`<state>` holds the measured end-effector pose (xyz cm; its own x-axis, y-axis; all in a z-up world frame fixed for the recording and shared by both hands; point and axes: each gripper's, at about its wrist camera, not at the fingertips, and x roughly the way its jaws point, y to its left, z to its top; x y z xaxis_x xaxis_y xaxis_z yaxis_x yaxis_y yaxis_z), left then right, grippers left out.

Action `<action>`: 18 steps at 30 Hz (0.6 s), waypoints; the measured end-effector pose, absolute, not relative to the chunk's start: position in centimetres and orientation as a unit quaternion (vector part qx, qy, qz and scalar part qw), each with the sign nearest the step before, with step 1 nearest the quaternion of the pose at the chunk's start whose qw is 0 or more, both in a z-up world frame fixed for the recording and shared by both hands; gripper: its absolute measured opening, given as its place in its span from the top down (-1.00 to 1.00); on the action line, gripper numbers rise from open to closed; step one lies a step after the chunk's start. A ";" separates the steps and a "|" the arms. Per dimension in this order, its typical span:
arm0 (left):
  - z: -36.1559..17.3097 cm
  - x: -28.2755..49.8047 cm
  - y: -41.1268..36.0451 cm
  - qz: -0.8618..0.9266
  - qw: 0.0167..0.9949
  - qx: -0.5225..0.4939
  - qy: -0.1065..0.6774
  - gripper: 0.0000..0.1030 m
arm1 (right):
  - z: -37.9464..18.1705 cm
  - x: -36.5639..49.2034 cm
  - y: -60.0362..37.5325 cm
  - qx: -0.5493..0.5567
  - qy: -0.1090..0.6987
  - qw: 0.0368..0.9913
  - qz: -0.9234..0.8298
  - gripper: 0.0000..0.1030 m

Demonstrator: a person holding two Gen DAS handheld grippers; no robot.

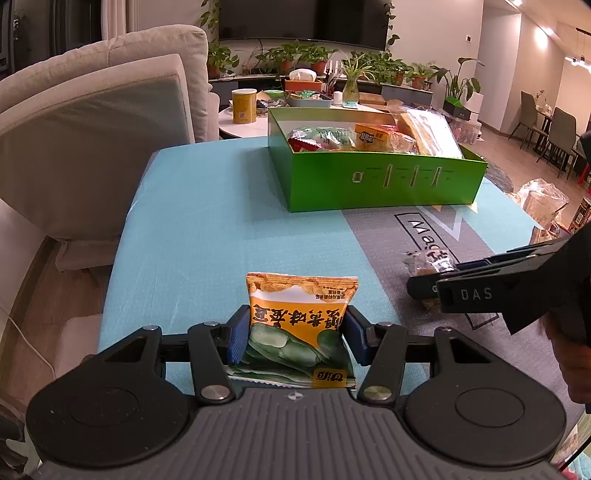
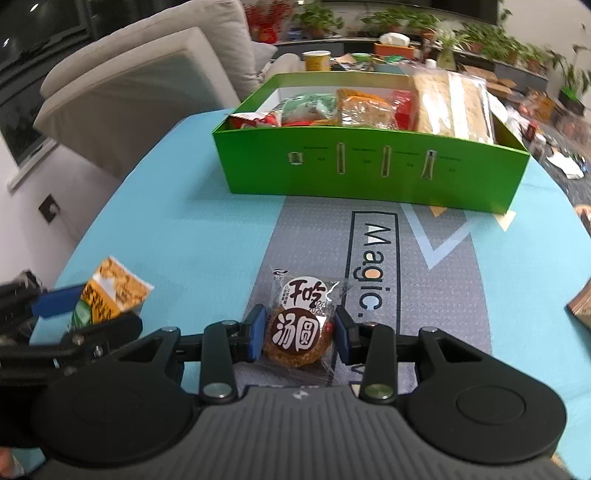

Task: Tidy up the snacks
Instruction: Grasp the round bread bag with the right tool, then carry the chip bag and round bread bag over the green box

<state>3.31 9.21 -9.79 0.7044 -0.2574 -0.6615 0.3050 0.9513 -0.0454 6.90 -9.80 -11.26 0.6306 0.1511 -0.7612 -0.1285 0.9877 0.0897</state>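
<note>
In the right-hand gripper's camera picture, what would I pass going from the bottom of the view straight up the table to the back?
Right gripper → clear-wrapped round cookie between its pads → "Magic." lettering on the grey mat → green box full of snacks → yellow can → potted plants at the back.

box print (image 2: 373, 162): too small to read | plants (image 2: 491, 33): blurred | brown item (image 2: 581, 306): cut off at edge
</note>
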 end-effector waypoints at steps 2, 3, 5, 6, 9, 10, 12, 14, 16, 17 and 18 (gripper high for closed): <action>-9.7 3.3 9.2 -0.152 0.923 0.034 0.352 0.03 | -11.2 6.8 -10.0 0.017 0.424 0.903 0.064 -0.46; -9.7 3.3 9.1 -0.152 0.923 0.034 0.352 0.03 | -11.2 6.7 -10.1 0.018 0.422 0.904 0.060 -0.54; -9.8 3.3 9.1 -0.152 0.923 0.035 0.353 0.03 | -11.1 6.5 -10.2 0.017 0.421 0.905 0.059 -0.56; -9.8 3.3 9.0 -0.152 0.923 0.036 0.353 0.03 | -11.2 6.5 -10.2 0.017 0.422 0.904 0.058 -0.56; -9.7 3.3 8.9 -0.153 0.922 0.037 0.353 0.03 | -11.4 6.5 -10.1 0.021 0.426 0.903 0.058 -0.56; -9.7 3.3 8.8 -0.153 0.922 0.037 0.353 0.03 | -11.4 6.5 -10.0 0.019 0.424 0.903 0.060 -0.55; -9.6 3.3 8.8 -0.154 0.922 0.038 0.353 0.03 | -11.3 6.3 -10.1 0.022 0.423 0.903 0.068 -0.53; -9.4 3.4 8.8 -0.153 0.923 0.038 0.352 0.03 | -11.1 6.3 -10.5 0.032 0.422 0.903 0.075 -0.50; -9.0 3.6 8.5 -0.153 0.924 0.037 0.348 0.03 | -10.7 6.3 -10.9 0.039 0.416 0.905 0.079 -0.49; -8.7 3.7 8.4 -0.154 0.926 0.036 0.344 0.03 | -10.4 6.2 -11.1 0.042 0.412 0.907 0.081 -0.49; -8.4 3.8 8.1 -0.156 0.927 0.036 0.340 0.03 | -10.1 6.2 -11.2 0.045 0.406 0.909 0.083 -0.49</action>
